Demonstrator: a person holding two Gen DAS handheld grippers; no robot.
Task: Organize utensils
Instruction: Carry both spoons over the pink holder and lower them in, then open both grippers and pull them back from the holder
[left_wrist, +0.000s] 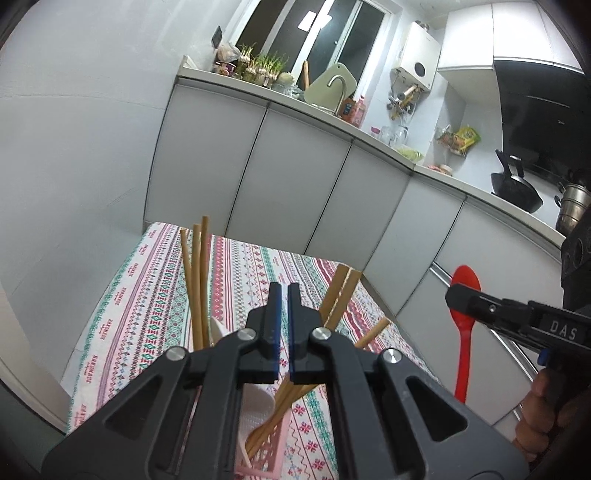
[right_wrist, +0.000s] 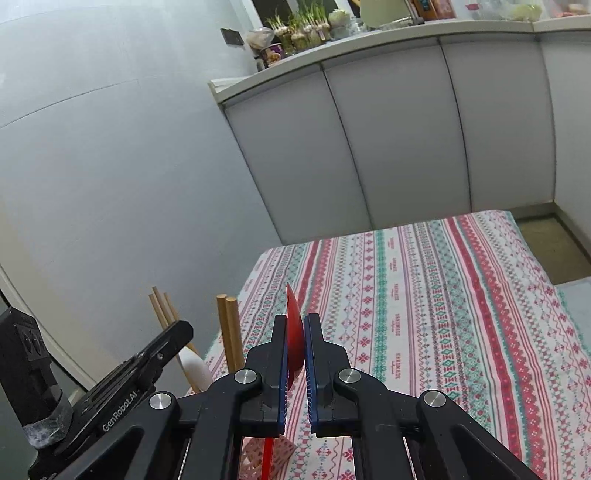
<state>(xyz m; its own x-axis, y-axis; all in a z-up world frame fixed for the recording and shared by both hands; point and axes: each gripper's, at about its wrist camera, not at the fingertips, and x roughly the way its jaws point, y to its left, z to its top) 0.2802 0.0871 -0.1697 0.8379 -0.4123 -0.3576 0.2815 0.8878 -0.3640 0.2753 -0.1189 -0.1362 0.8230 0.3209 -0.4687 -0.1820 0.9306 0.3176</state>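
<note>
A pink slotted utensil basket (left_wrist: 275, 446) stands on the patterned tablecloth (left_wrist: 258, 266) just below my left gripper (left_wrist: 282, 291). That gripper is shut with nothing between its blue pads. Several wooden chopsticks (left_wrist: 197, 280) and a white spoon (left_wrist: 216, 330) stick up out of the basket. To the right, my right gripper (left_wrist: 456, 295) is shut on a red spoon (left_wrist: 466, 332), bowl up and handle hanging down. In the right wrist view the red spoon (right_wrist: 294, 332) sits edge-on between the pads of the right gripper (right_wrist: 295, 321), above the basket (right_wrist: 258, 454). The left gripper (right_wrist: 184, 328) is at lower left beside the chopsticks (right_wrist: 231, 332).
The tablecloth (right_wrist: 443, 314) stretches bare to the right of the basket. A grey wall runs along the table's left side. Grey cabinets (left_wrist: 295, 177) under a cluttered counter stand behind the table, with a wok (left_wrist: 517, 188) at far right. A hand (left_wrist: 535, 417) holds the right gripper.
</note>
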